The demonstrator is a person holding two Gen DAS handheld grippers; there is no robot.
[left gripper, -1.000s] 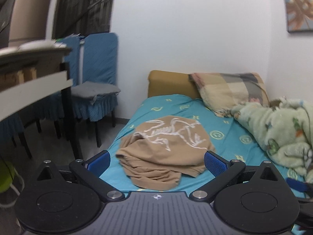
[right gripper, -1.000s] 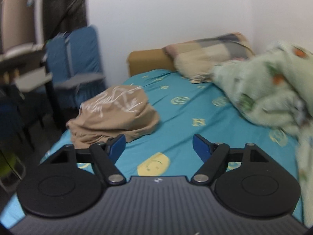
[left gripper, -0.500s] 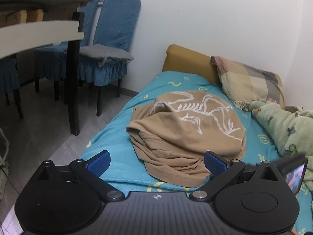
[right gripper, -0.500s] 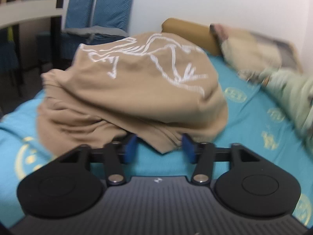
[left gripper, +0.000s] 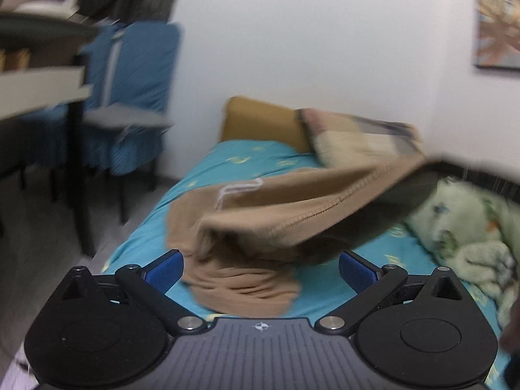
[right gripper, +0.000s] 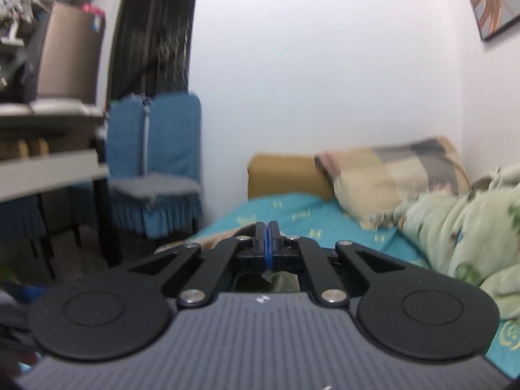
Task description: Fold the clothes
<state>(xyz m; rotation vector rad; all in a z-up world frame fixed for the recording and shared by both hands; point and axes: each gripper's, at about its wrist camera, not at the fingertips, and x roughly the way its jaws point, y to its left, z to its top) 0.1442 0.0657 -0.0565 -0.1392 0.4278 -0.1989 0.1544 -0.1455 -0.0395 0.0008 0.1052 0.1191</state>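
Note:
A tan shirt (left gripper: 247,227) with a white print lies bunched on the teal bed sheet (left gripper: 234,159). One hem of the tan shirt is stretched up and to the right, off the bed, toward a dark blurred shape at the right. My left gripper (left gripper: 260,269) is open just above the near end of the shirt, its blue pads (left gripper: 164,268) apart on either side of the cloth and not touching it. In the right wrist view my right gripper (right gripper: 268,237) is shut, with tan cloth (right gripper: 221,239) showing behind and under its fingers; it holds the shirt's edge.
A checked pillow (right gripper: 393,172) and a mustard headboard (right gripper: 282,175) stand at the bed's far end. A pale green blanket (left gripper: 471,227) is heaped along the right side. Blue-covered chairs (right gripper: 156,162) and a dark table (left gripper: 42,97) stand on the left, beyond a strip of floor.
My right gripper closed on the shirt's edge and lifted it, so the hem now stretches up to the right. My left gripper sank closer to the shirt and stayed open.

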